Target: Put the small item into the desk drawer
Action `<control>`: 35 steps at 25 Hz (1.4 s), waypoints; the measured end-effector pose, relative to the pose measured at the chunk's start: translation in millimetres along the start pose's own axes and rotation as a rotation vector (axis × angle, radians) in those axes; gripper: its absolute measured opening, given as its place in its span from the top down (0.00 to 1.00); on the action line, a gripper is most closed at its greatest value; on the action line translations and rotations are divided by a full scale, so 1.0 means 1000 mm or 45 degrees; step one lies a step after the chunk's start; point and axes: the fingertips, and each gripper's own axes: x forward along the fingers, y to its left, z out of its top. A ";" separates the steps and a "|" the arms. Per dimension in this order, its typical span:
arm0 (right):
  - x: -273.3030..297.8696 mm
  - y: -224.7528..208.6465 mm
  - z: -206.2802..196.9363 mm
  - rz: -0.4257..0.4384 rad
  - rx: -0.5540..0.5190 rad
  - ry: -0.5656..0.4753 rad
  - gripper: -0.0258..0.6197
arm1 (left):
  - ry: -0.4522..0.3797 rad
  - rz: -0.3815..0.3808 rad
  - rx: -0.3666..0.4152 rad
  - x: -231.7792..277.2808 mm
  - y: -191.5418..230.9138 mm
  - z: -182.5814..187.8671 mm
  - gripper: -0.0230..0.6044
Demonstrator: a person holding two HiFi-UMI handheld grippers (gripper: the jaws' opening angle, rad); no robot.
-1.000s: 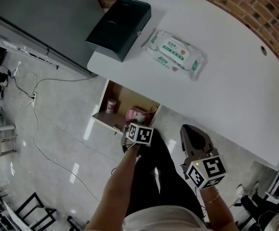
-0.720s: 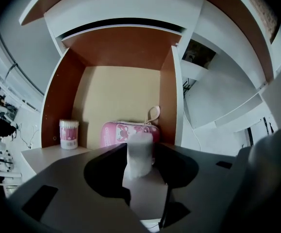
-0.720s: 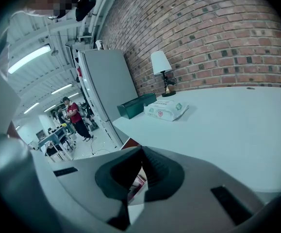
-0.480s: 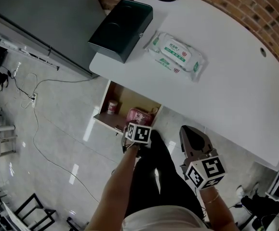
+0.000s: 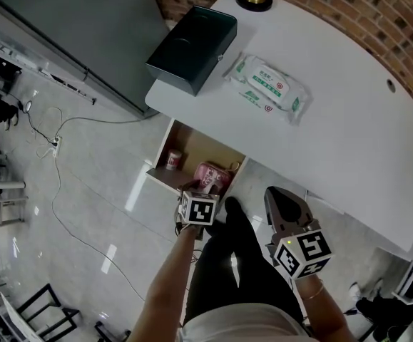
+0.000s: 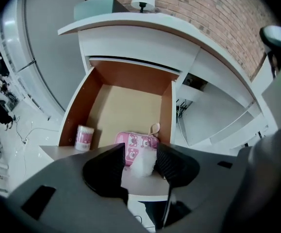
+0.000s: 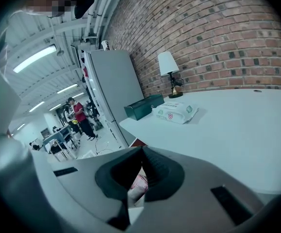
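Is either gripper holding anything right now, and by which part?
Nothing is held. The left gripper has just been opening its jaws, nothing gripped between them; the pink pouch lies in the drawer. The right gripper is shut and empty.

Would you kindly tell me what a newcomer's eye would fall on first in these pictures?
Most striking is the open drawer under the white desk, with a pink patterned pouch near its front and a small pink tub in its front left corner. On the desk top, a pack of wipes and a dark green box lie near the brick wall.
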 end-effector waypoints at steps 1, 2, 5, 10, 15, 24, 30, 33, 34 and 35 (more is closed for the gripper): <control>0.000 0.002 0.001 0.005 -0.005 -0.001 0.95 | -0.022 0.007 -0.007 -0.005 0.002 0.002 0.61; 0.000 0.004 0.001 0.011 -0.010 -0.002 0.95 | -0.048 0.017 -0.015 -0.012 0.004 0.005 0.62; -0.001 0.013 0.005 0.029 -0.027 -0.009 0.95 | -0.125 0.046 -0.030 -0.032 0.009 0.015 0.66; -0.002 0.027 0.015 0.055 -0.040 -0.030 0.95 | -0.236 0.070 -0.028 -0.066 0.017 0.032 0.71; -0.004 0.046 0.027 0.094 -0.080 -0.049 0.95 | -0.355 0.127 -0.063 -0.109 0.030 0.050 0.75; -0.001 0.083 0.056 0.188 -0.160 -0.074 0.95 | -0.580 0.241 -0.180 -0.202 0.064 0.071 0.83; 0.005 0.105 0.077 0.258 -0.217 -0.095 0.95 | -0.690 0.328 -0.256 -0.255 0.086 0.067 0.88; 0.006 0.115 0.083 0.291 -0.239 -0.096 0.95 | -0.733 0.369 -0.289 -0.278 0.094 0.063 0.89; 0.007 0.119 0.085 0.304 -0.247 -0.096 0.95 | -0.749 0.387 -0.299 -0.286 0.097 0.062 0.89; 0.009 0.123 0.087 0.320 -0.256 -0.096 0.95 | -0.765 0.406 -0.307 -0.294 0.100 0.061 0.90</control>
